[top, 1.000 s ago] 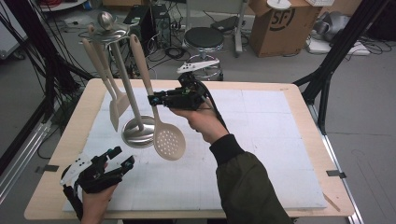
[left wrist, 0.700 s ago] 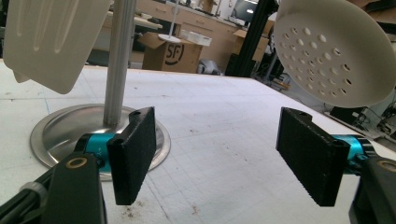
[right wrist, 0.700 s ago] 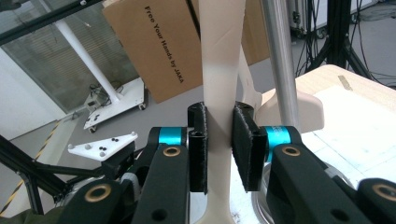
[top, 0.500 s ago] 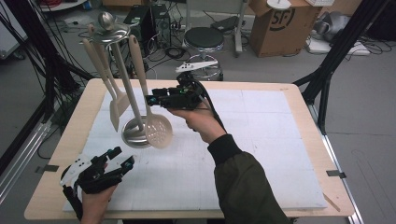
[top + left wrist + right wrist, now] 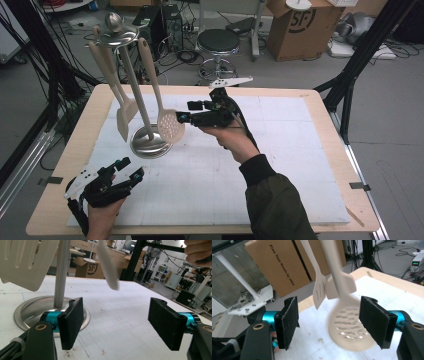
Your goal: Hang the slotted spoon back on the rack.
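Hanging from the top of the metal stand (image 5: 148, 142), the slotted spoon (image 5: 170, 123) is seen in the high view with the right gripper (image 5: 186, 118) just beside its bowl, fingers spread after having just been opening, so the spoon is judged released and left on its hook; the left gripper (image 5: 131, 172) rests low on the tabletop (image 5: 300, 165) near the front edge, open and holding nothing. Seen from the left gripper view, the stand's post and round base (image 5: 30, 311) lie just ahead, with the flat turner (image 5: 23, 263) hanging above; both fingers (image 5: 71, 321) stand wide apart and empty. Seen from the right gripper view, the spoon's blurred bowl (image 5: 348, 327) hangs between the spread fingers (image 5: 288, 323) without being pressed. The right gripper is best drawn straight back, level, so that neither finger clips the bowl and the spoon is not set swinging into the turner (image 5: 320, 293) behind it.
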{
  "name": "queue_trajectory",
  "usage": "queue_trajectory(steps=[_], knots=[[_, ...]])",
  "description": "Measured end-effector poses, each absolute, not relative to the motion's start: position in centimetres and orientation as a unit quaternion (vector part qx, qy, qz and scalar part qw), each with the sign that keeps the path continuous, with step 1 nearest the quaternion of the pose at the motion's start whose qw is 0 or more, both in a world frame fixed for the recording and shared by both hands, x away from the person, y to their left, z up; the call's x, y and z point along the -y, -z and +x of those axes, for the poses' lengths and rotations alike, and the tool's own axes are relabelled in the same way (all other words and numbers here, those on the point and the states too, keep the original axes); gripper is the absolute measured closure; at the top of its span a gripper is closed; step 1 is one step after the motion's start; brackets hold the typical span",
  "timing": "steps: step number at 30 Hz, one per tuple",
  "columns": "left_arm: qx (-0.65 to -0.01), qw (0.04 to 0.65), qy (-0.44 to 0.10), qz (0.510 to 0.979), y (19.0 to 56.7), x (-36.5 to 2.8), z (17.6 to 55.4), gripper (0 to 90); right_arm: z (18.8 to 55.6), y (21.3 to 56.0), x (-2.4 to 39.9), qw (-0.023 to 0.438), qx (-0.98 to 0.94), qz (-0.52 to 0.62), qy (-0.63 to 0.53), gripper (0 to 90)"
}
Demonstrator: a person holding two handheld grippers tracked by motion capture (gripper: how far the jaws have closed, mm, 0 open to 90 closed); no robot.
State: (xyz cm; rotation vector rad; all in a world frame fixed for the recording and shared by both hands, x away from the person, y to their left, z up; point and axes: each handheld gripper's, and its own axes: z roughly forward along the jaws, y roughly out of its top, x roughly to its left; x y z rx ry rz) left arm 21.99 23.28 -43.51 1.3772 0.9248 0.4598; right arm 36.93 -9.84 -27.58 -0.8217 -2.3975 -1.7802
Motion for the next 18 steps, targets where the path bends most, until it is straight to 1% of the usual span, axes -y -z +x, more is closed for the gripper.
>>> queue_trajectory(steps=[2,12,18], knots=[[-0.407,0.652,-0.202,0.608,43.5,-23.2,22.0,29.3,36.8,27.8,10.4,0.021,0.775,-0.268,0.571,30.4],[-0.404,0.652,-0.201,0.61,43.5,-23.0,22.0,29.3,36.0,28.9,13.5,0.004,0.77,-0.286,0.571,31.0],[-0.402,0.652,-0.197,0.611,43.6,-23.0,22.1,29.3,35.9,29.5,14.5,0.001,0.767,-0.297,0.569,30.5]])
